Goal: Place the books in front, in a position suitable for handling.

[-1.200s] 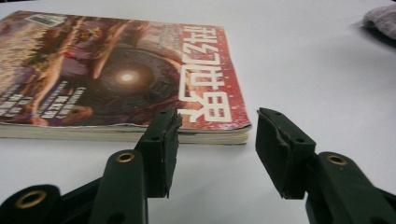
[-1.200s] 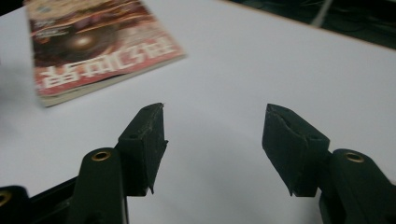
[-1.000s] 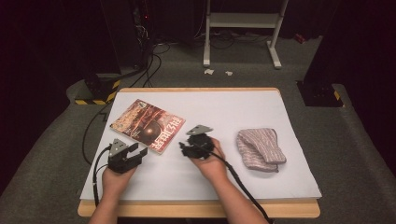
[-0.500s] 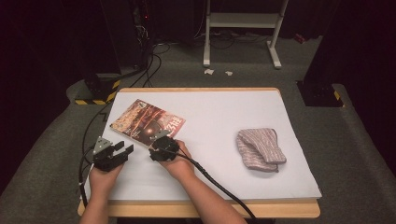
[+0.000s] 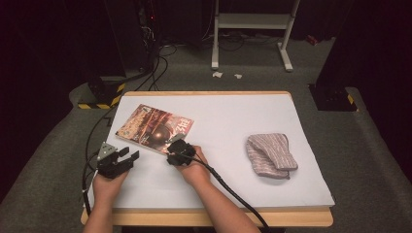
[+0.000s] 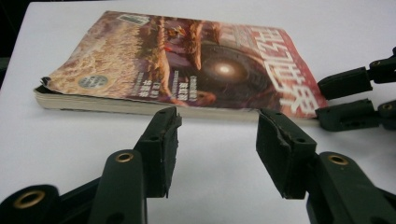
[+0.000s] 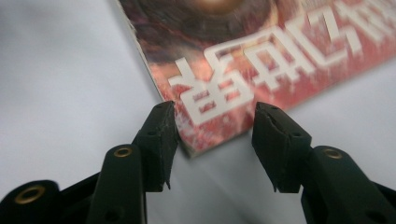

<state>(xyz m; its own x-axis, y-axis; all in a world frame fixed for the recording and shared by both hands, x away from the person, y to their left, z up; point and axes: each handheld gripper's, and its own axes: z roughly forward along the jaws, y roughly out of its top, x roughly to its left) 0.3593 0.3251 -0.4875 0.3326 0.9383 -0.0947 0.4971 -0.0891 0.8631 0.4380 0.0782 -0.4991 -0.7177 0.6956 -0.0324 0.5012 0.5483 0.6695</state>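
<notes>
Item 1: thick paperback book with a reddish-brown illustrated cover and large white characters [image 5: 155,128], lying flat and askew on the left half of the white-topped wooden table [image 5: 228,121]. In the left gripper view the book [image 6: 187,65] shows a worn, curled corner and cream page edges.

Item 2: right gripper [image 5: 178,145], black, held in the person's right hand [image 5: 194,167], at the book's near corner. In its own view the right gripper [image 7: 212,135] has the corner of the book [image 7: 261,60] lying between its jaws; the jaws have just been closing and stand part-way apart, the pads not visibly pressing on the cover or pages.

Item 3: left gripper [image 5: 127,156], black with a grey three-cornered plate, held in the left hand [image 5: 108,182] just left of the book and clear of it. In its own view the left gripper [image 6: 217,144] has its jaws moderately apart with bare table between them (the jaws have just been opening slightly), facing the book's long page edge.

Item 4: folded striped pinkish-grey cloth [image 5: 270,155], on the table's right side, well apart from both grippers.
</notes>
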